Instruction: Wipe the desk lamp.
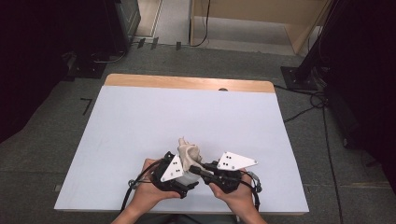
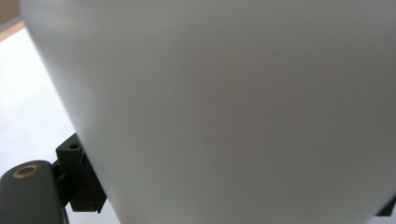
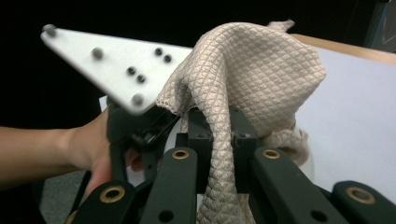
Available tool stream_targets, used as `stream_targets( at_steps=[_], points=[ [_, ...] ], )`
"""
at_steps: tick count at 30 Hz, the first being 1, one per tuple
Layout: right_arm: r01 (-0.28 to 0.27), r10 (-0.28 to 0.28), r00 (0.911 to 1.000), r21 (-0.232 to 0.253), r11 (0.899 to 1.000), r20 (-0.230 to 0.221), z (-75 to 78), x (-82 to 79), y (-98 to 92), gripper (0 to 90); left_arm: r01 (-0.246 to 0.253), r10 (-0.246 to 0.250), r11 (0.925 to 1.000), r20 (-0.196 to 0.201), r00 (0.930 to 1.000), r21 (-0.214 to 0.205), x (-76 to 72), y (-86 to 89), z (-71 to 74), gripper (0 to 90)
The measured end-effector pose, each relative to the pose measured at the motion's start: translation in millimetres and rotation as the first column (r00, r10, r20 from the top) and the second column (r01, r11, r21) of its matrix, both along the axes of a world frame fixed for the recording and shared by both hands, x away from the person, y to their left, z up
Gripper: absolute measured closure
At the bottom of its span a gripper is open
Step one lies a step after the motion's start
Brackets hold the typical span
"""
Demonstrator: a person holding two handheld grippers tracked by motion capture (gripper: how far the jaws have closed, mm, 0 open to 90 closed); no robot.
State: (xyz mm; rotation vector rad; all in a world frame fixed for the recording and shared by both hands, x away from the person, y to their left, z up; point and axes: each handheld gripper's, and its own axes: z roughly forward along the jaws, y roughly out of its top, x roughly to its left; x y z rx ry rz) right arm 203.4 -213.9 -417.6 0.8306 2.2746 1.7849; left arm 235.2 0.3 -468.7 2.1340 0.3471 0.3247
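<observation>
left gripper [image 1: 183, 179]: we see it clamped on a white cup [image 2: 233, 112] at the table's [image 1: 140, 121] near edge | cloth [image 1: 188, 154]: beige, quilted, bunched up over the cup between our hands | right gripper [image 1: 198, 171]: jaws together, pinching the cloth [image 3: 247, 79]

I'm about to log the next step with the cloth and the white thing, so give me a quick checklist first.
1. Right gripper shut on the beige cloth: ok.
2. Left gripper holding the white object: cannot tell, jaws hidden.
3. Cloth lifted off the table: ok, bunched above the grippers.
4. Cloth free of the left gripper's grey plate: not ok, it touches the plate.
5. Both hands over the table's near edge: ok.
</observation>
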Motion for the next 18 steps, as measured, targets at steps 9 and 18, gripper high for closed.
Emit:
stream_targets(
  at_steps=[9, 18],
  points=[
    [0.023, -0.023, 0.9996, -0.005, 1.000, -0.014, -2.8, 3.5, -11.4, 83.7, -0.004, 0.003, 0.9994, -0.013, 0.9999, -0.034, 5.6, 8.0, -2.5, 8.1],
    [0.084, -0.084, 0.9962, 0.010, 0.996, -0.023, -6.4, 12.3, -18.9, 83.6, 0.044, -0.044, 0.9986, 0.023, 0.9988, -0.029, 1.2, 3.0, -3.5, 8.1]
  ],
)
